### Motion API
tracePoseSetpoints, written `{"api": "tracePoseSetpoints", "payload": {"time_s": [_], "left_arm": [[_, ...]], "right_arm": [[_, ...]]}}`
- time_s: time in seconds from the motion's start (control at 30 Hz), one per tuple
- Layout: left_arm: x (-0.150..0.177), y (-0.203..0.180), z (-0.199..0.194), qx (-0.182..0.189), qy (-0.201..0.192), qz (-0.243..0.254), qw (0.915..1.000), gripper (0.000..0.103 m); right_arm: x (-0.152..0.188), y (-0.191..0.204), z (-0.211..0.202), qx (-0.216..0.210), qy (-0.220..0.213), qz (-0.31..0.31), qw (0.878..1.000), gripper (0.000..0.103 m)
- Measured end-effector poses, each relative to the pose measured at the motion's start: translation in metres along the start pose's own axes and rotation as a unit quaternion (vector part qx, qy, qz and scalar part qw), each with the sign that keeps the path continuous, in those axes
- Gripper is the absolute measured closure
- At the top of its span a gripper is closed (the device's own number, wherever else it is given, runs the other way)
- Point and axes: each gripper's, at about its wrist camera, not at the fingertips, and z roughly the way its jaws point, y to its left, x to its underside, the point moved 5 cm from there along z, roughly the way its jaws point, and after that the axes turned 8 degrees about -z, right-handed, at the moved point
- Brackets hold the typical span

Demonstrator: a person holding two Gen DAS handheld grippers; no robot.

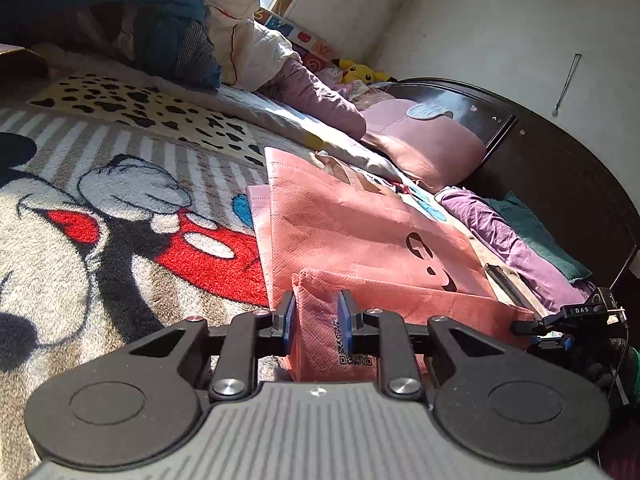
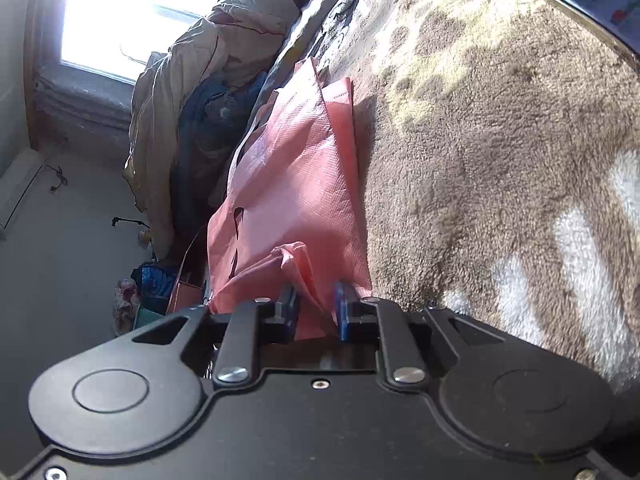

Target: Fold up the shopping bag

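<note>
The near end of the pink shopping bag point(image 1: 360, 232) is hard to see — the black body of each tool covers it. In the left wrist view only the tip of the right gripper point(image 1: 560, 340) shows at the right edge, and its jaws cannot be made out there. The black print on the bag is partly cut off by a raised fold.

The bag lies on a fuzzy cartoon blanket point(image 1: 120, 208) on the bed, with its bottom end lifted up toward the cameras. The left gripper point(image 1: 316, 316) has its blue pads nearly closed on the corner of that lifted flap, close to a small printed code, and the cloth sits pinched between them. In the right wrist view the right gripper point(image 2: 316, 312) is clamped on a bunched-up fold of the bag point(image 2: 288, 184), which fills the narrow gap between the pads.

To the left of the bag the blanket is open and flat. On the other side, a purple cloth point(image 1: 500, 232) and a pink pillow point(image 1: 432, 148) lie near — beyond them stands the dark headboard point(image 1: 560, 168). A heap of bedding point(image 1: 160, 28) is piled at the far side.
</note>
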Motion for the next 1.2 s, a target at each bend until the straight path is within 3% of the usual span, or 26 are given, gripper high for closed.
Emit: {"api": "tracePoseSetpoints", "payload": {"time_s": [0.13, 0.27, 0.37, 0.4, 0.43, 0.47, 0.53, 0.57, 0.6, 0.67, 0.7, 0.83, 0.9, 1.0, 1.1, 1.2], "left_arm": [[0.012, 0.002, -0.009, -0.013, -0.010, -0.002, 0.9999, 0.082], [0.015, -0.001, -0.012, -0.042, -0.010, 0.014, 0.9990, 0.081], [0.018, -0.013, -0.009, -0.077, -0.016, 0.065, 0.9948, 0.081], [0.019, -0.022, -0.007, -0.104, -0.020, 0.106, 0.9887, 0.081], [0.022, -0.033, -0.004, -0.137, -0.026, 0.161, 0.9772, 0.080], [0.025, -0.043, -0.001, -0.169, -0.029, 0.208, 0.9630, 0.080], [0.031, -0.064, 0.006, -0.228, -0.037, 0.300, 0.9256, 0.079], [0.035, -0.075, 0.010, -0.242, -0.045, 0.335, 0.9093, 0.079], [0.037, -0.083, 0.012, -0.239, -0.051, 0.351, 0.9041, 0.079], [0.042, -0.099, 0.018, -0.216, -0.048, 0.362, 0.9056, 0.079], [0.044, -0.106, 0.021, -0.200, -0.042, 0.358, 0.9112, 0.079], [0.048, -0.130, 0.038, -0.121, -0.016, 0.291, 0.9488, 0.079], [0.048, -0.142, 0.048, -0.090, -0.009, 0.258, 0.9618, 0.079], [0.055, -0.159, 0.062, -0.062, 0.001, 0.253, 0.9654, 0.079], [0.061, -0.157, 0.072, -0.085, 0.015, 0.269, 0.9592, 0.079], [0.054, -0.143, 0.071, -0.087, 0.025, 0.250, 0.9640, 0.079]], "right_arm": [[-0.001, -0.005, -0.008, -0.012, -0.028, 0.030, 0.999, 0.089], [-0.002, -0.006, -0.007, -0.004, -0.028, 0.037, 0.999, 0.089], [-0.005, -0.007, -0.005, 0.010, -0.041, 0.064, 0.997, 0.090], [-0.006, -0.004, -0.003, 0.024, -0.038, 0.055, 0.997, 0.091], [-0.008, 0.001, -0.001, 0.042, -0.035, 0.039, 0.998, 0.091], [-0.011, 0.006, 0.001, 0.060, -0.031, 0.023, 0.997, 0.091], [-0.016, 0.012, 0.005, 0.080, -0.024, 0.007, 0.996, 0.092], [-0.018, 0.014, 0.007, 0.086, -0.021, 0.000, 0.996, 0.092], [-0.020, 0.016, 0.009, 0.093, -0.017, -0.008, 0.995, 0.092], [-0.024, 0.020, 0.013, 0.104, -0.012, -0.018, 0.994, 0.092], [-0.025, 0.021, 0.014, 0.108, -0.012, -0.023, 0.994, 0.092], [-0.023, 0.022, 0.015, 0.119, -0.015, -0.034, 0.992, 0.092], [-0.020, 0.019, 0.013, 0.120, -0.019, -0.035, 0.992, 0.092], [-0.016, 0.019, 0.012, 0.122, -0.028, -0.046, 0.991, 0.092], [-0.007, 0.023, 0.005, 0.132, -0.038, -0.070, 0.988, 0.092], [0.000, 0.031, 0.000, 0.164, -0.051, -0.127, 0.977, 0.092]]}}
